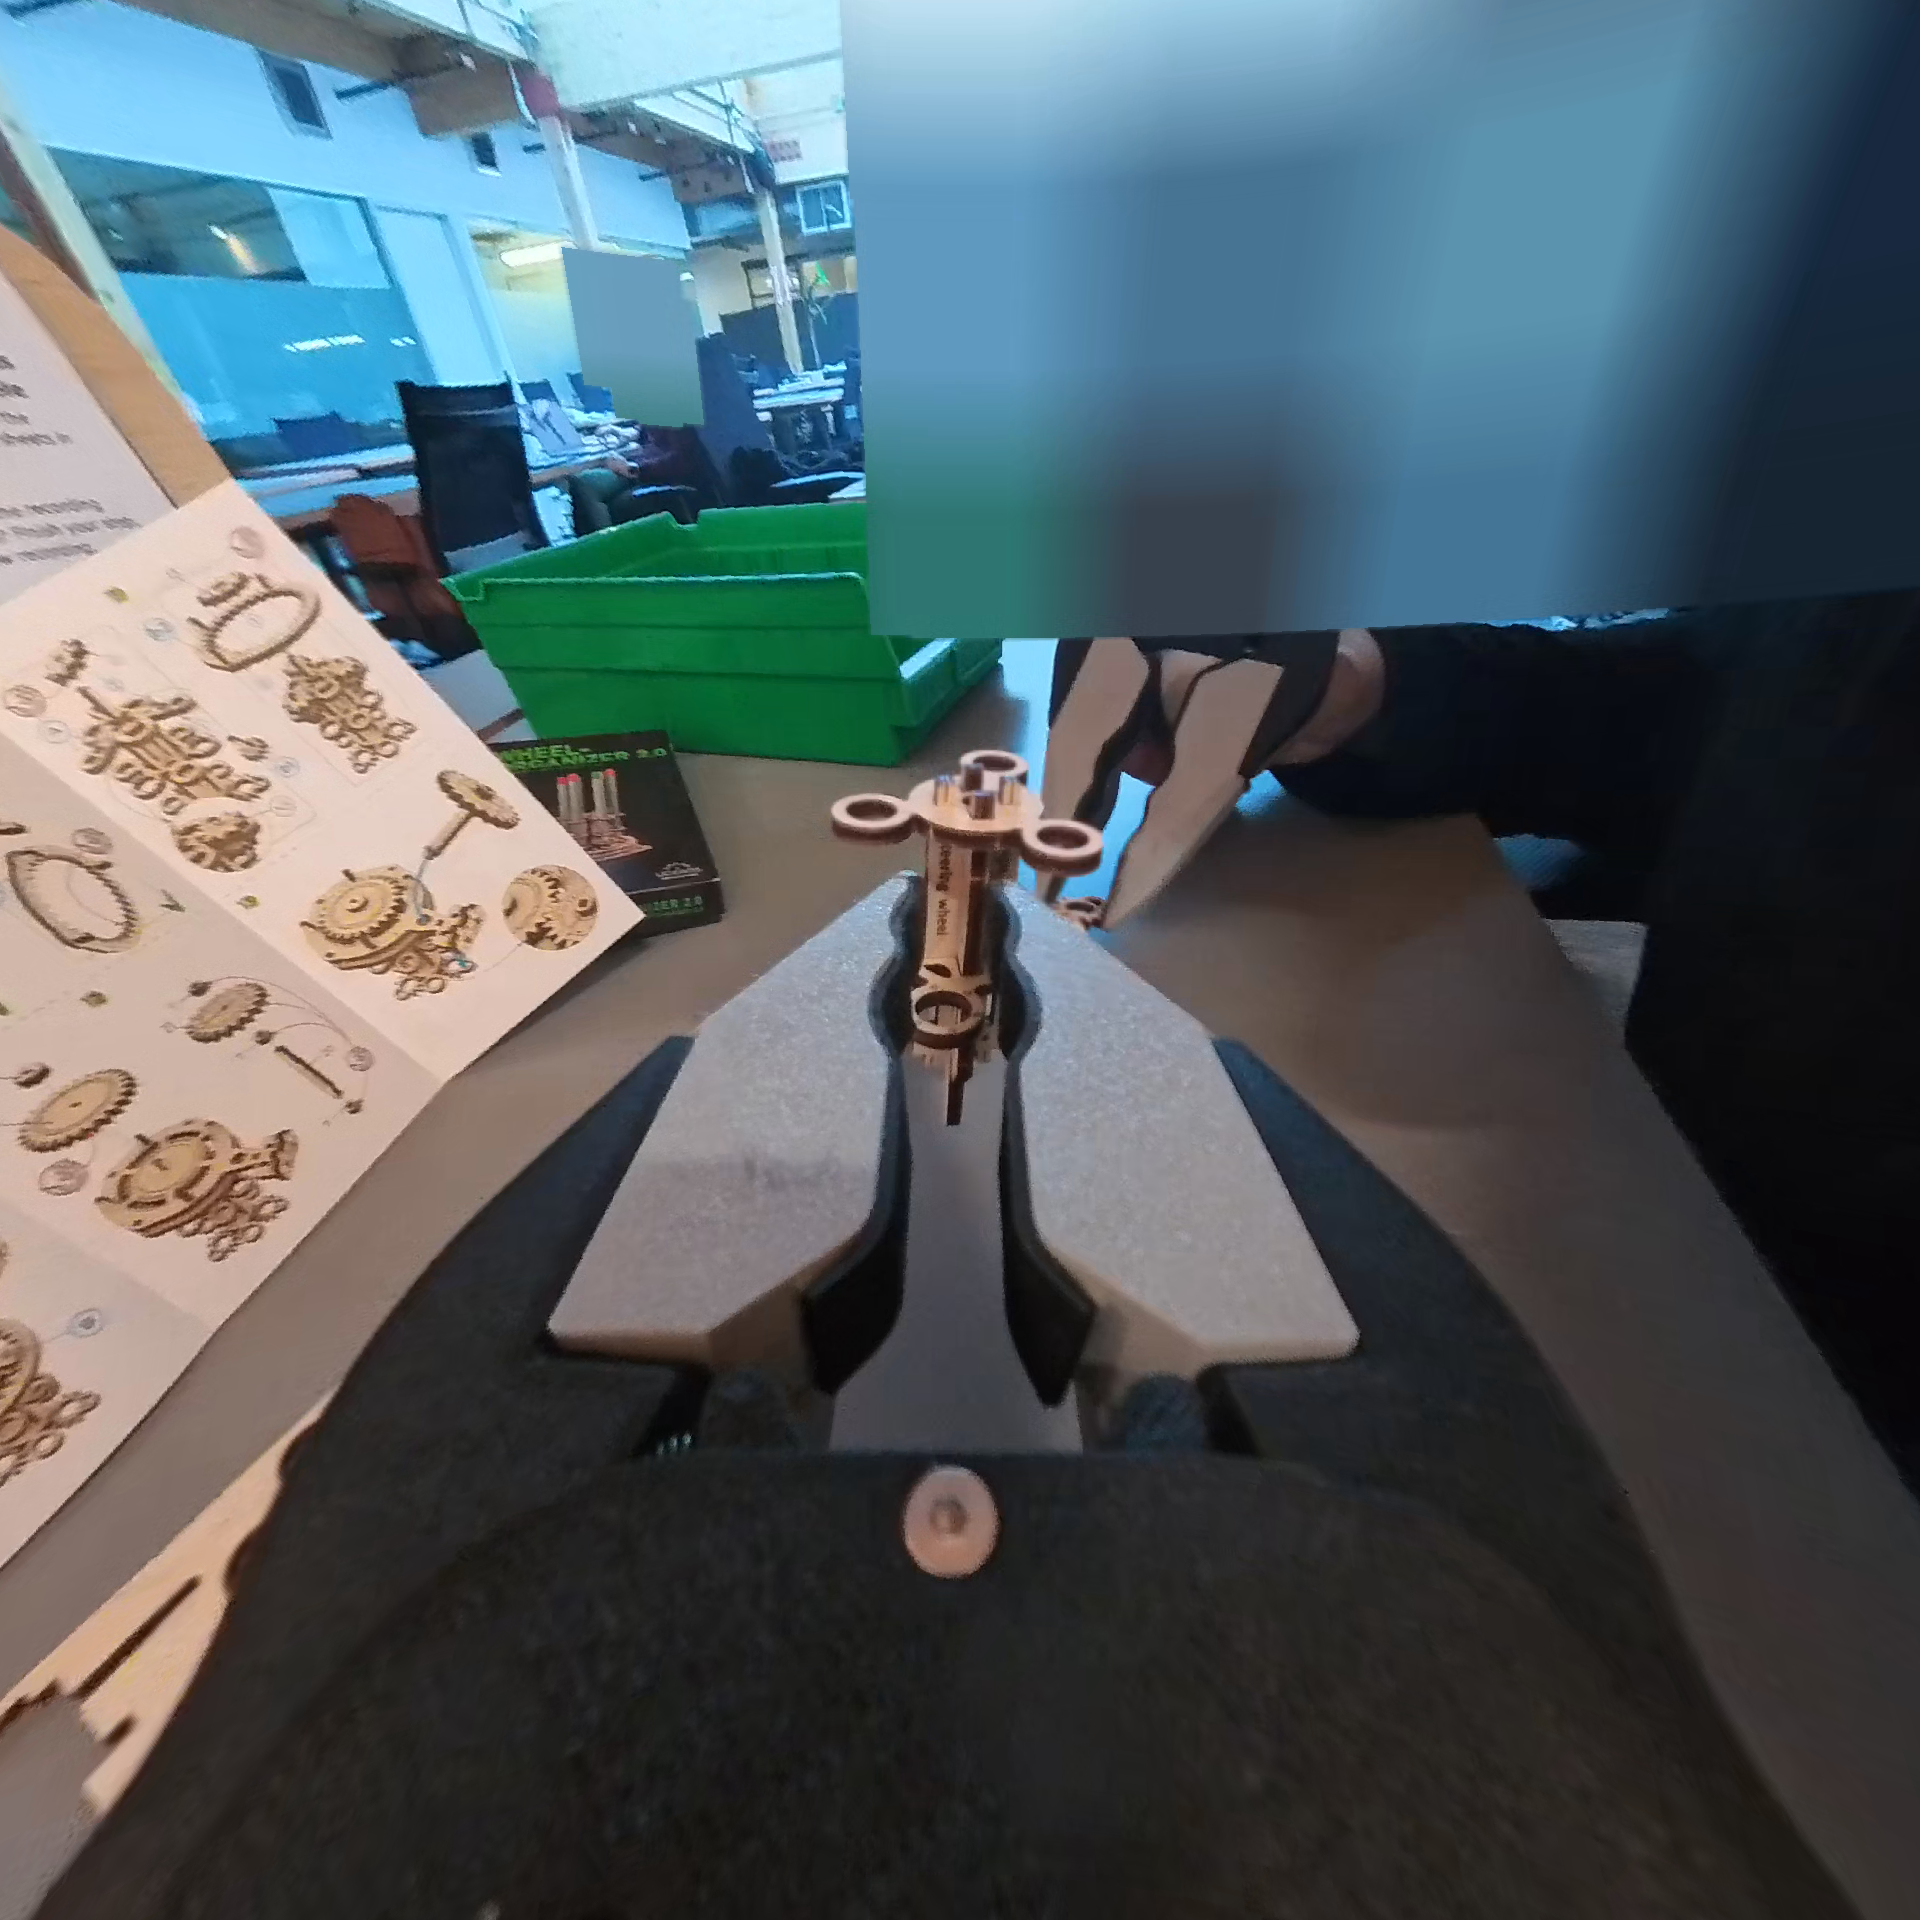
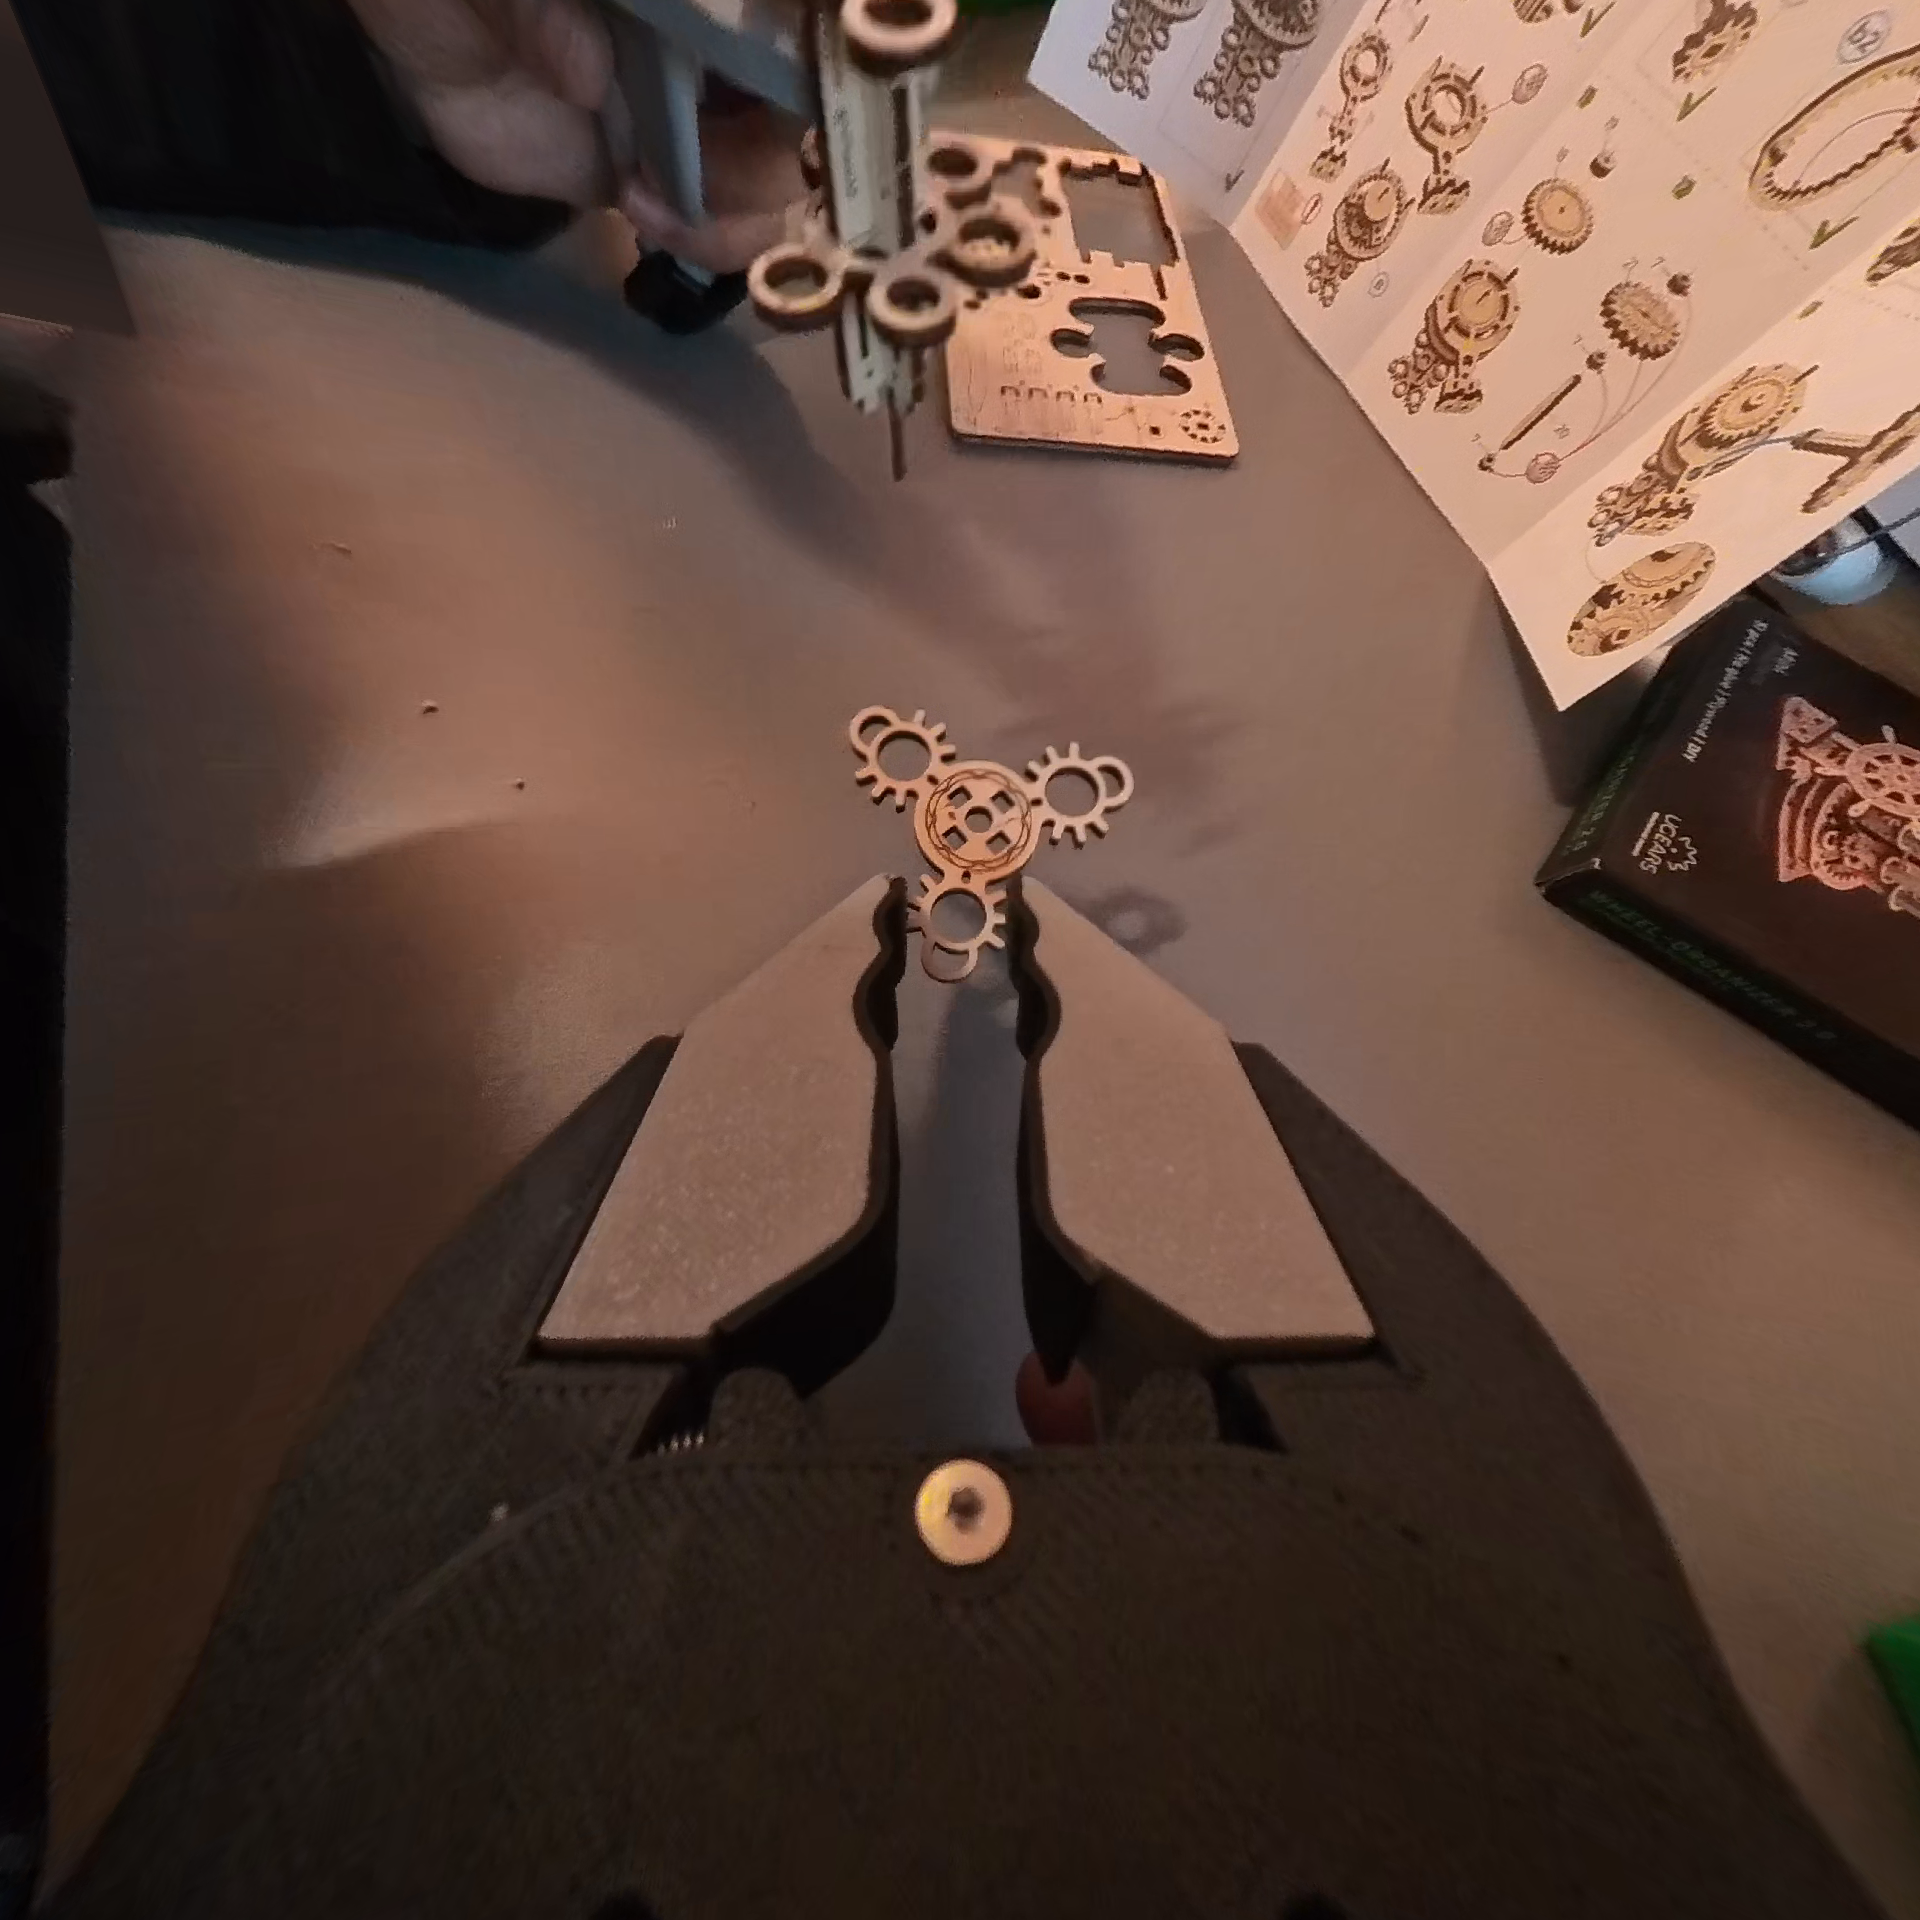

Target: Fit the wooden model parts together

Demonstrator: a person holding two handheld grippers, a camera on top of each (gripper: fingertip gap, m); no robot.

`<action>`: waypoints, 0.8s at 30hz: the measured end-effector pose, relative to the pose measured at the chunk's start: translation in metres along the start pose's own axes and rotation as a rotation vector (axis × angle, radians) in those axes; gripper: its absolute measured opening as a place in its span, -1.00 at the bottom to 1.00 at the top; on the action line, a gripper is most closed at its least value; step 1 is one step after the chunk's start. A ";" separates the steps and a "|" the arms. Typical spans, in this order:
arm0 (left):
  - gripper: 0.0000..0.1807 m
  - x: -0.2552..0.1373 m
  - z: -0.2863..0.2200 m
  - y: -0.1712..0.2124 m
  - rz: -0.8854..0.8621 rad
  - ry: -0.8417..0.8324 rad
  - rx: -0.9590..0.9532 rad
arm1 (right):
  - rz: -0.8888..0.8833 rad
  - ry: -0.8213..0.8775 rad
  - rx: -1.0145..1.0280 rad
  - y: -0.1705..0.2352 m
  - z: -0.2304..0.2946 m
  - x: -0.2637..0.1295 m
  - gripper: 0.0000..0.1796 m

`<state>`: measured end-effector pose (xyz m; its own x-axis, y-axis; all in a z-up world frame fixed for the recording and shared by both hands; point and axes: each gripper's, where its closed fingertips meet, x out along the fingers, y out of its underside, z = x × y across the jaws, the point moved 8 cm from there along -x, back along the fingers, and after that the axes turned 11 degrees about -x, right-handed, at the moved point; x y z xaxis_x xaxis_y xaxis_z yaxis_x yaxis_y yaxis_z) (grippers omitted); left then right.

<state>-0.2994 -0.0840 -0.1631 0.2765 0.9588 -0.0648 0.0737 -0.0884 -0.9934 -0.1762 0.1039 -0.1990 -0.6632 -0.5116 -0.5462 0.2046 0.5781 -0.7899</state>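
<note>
My left gripper (image 1: 956, 914) is shut on a wooden column assembly (image 1: 961, 935) and holds it upright. A three-ringed plate (image 1: 966, 821) with small pegs tops the column. In the right wrist view the assembly (image 2: 873, 208) hangs blurred at the top, above the table. My right gripper (image 2: 956, 894) is shut on one lobe of a flat three-lobed gear piece (image 2: 977, 821) and holds it just above the grey table, where its shadow falls. In the left wrist view the right gripper (image 1: 1081, 904) points down just right of the assembly.
A punched-out wooden sheet (image 2: 1091, 312) lies behind the assembly. An instruction sheet (image 2: 1558, 260) is propped at the right, with a black box (image 2: 1766, 831) beside it. Green bins (image 1: 707, 644) stand at the table's far side. A dark sleeve (image 1: 1558, 727) reaches in. About 12 cm separates my left fingertips from my right.
</note>
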 end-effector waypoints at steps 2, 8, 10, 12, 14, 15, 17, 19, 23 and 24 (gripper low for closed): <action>-0.91 0.003 -0.004 0.001 0.020 0.021 -0.012 | -0.026 0.004 0.009 -0.001 -0.002 -0.003 -0.84; -0.90 0.011 -0.011 0.005 0.088 0.105 -0.054 | -0.239 -0.021 0.031 -0.024 -0.008 -0.025 -0.84; -0.91 0.010 -0.013 0.005 0.095 0.142 -0.081 | -0.297 -0.042 0.000 -0.040 -0.010 -0.033 -0.84; -0.91 0.009 -0.013 0.005 0.095 0.169 -0.105 | -0.308 -0.082 -0.058 -0.058 -0.011 -0.035 -0.84; -0.91 0.007 -0.014 0.005 0.092 0.192 -0.111 | -0.303 -0.111 -0.131 -0.077 -0.011 -0.035 -0.83; -0.91 0.007 -0.014 0.005 0.091 0.197 -0.114 | -0.297 -0.126 -0.163 -0.086 -0.012 -0.035 -0.83; -0.91 0.006 -0.015 0.004 0.083 0.202 -0.112 | -0.273 -0.160 -0.227 -0.100 -0.012 -0.033 -0.84; -0.91 0.005 -0.017 0.004 0.074 0.210 -0.094 | -0.222 -0.184 -0.274 -0.109 -0.013 -0.028 -0.84; -0.91 0.003 -0.020 0.004 0.057 0.203 -0.048 | -0.132 -0.240 -0.345 -0.119 -0.007 -0.018 -0.83; -0.91 0.004 -0.020 0.003 0.054 0.193 -0.034 | -0.109 -0.247 -0.362 -0.121 -0.005 -0.015 -0.83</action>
<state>-0.2791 -0.0863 -0.1649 0.4592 0.8832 -0.0954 0.0850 -0.1506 -0.9849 -0.1944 0.0451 -0.0942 -0.4664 -0.6925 -0.5504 -0.1507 0.6753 -0.7219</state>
